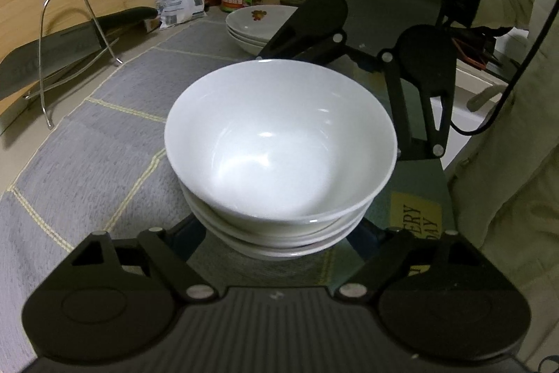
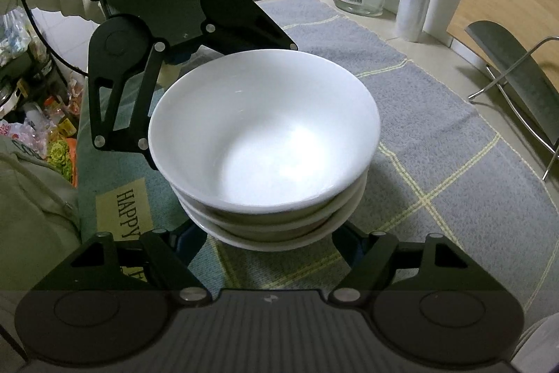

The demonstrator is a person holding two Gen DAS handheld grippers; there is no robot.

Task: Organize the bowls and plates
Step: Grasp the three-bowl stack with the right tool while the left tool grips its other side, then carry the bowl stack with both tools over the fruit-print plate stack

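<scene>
on the grey mat (image 1: 104, 135), three stacked bowls (image 1: 279, 142), three plates (image 1: 251, 23), both tools (image 1: 276, 254) (image 2: 272, 250) spread around bowls

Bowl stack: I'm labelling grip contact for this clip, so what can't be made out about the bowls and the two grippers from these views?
- Left wrist view: the left gripper tips sit under the bowl stack, so contact is hidden.
- Right wrist view: the right gripper tips are hidden the same way.
- Both views: the stack's foot and whether it touches the mat are hidden by the bowls.
- Left wrist view: the plate pile is partly hidden by the right gripper.
</scene>
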